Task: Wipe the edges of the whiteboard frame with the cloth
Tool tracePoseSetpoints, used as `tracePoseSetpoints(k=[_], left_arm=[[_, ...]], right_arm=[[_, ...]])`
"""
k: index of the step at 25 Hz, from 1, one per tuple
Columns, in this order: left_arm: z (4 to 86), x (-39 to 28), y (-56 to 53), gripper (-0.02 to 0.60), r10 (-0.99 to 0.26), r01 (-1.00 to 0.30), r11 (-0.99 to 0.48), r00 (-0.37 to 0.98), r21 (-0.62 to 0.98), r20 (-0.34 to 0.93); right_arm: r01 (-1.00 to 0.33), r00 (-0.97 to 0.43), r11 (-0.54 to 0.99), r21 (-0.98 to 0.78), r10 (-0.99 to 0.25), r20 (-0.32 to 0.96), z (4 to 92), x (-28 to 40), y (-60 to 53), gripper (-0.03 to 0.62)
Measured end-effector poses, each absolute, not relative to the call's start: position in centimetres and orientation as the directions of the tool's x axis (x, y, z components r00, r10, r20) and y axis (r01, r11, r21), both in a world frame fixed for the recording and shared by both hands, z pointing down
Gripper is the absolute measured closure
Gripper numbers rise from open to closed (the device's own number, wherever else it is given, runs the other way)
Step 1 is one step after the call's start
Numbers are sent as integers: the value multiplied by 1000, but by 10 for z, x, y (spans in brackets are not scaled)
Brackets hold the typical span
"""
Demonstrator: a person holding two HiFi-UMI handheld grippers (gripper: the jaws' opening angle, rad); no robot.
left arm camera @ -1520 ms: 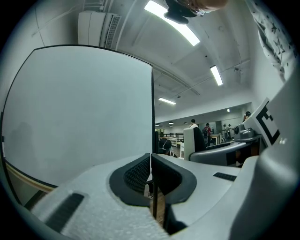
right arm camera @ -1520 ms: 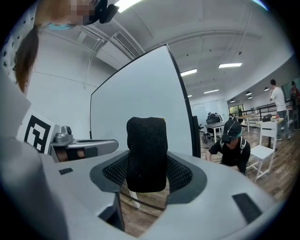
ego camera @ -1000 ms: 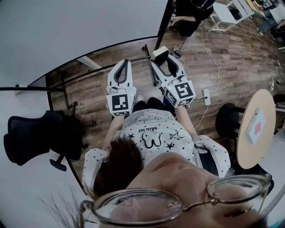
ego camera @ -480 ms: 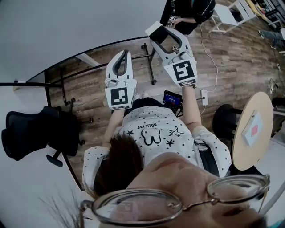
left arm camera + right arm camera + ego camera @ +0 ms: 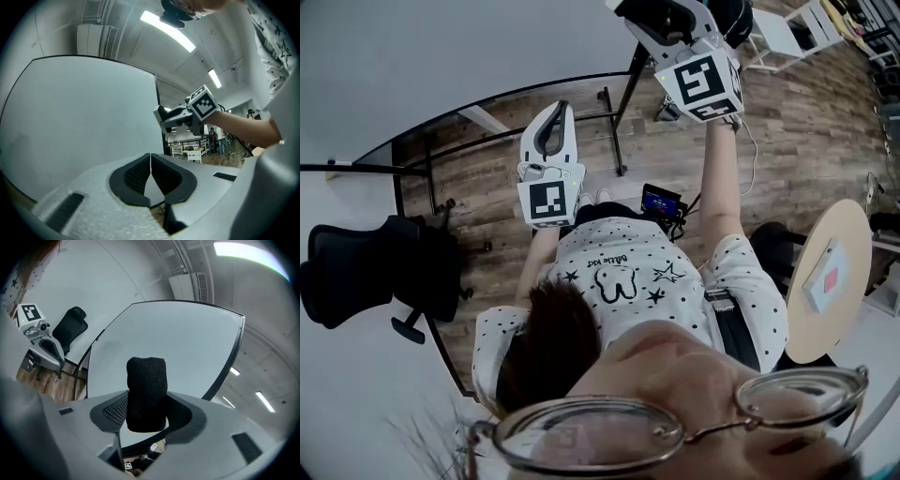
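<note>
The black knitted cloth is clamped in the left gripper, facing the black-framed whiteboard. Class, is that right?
No. The black knitted cloth is clamped in the right gripper, as the right gripper view shows; the left gripper is shut on nothing. It does face the black-framed whiteboard.

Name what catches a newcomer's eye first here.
The big white whiteboard with a thin black frame fills both gripper views. A black knitted cloth stands clamped in the right gripper, held up near the board's edge, while the left gripper is shut and empty.

The person wears a white short-sleeved shirt (image 5: 628, 281) with black dots and stars, plus thin-rimmed glasses (image 5: 581, 441).
</note>
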State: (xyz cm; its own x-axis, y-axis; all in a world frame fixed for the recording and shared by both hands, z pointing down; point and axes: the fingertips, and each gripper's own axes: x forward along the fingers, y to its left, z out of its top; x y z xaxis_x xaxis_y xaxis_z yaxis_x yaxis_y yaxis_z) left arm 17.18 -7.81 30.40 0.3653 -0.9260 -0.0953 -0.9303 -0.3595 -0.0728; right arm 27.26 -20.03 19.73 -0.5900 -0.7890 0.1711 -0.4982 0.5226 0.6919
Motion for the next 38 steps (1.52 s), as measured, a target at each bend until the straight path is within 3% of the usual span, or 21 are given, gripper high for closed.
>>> tracePoseSetpoints(k=[18, 25, 31, 38], left_arm=[[304, 163, -106, 561, -925, -932, -362, 363, -33, -113], [302, 166, -113, 561, -917, -925, -378, 380, -38, -119], [305, 158, -123, 561, -924, -931, -365, 365, -21, -116], [309, 153, -125, 561, -926, -932, -362, 361, -11, -112]], right_arm=[[-287, -459, 284, 915, -879, 129, 95, 262, -258, 365], [-258, -382, 209, 943, -919, 99, 84, 272, -269, 365], [-147, -258, 145, 979, -961, 104, 88, 269, -277, 365], [-128, -220, 116, 985, -972, 86, 89, 269, -280, 365]])
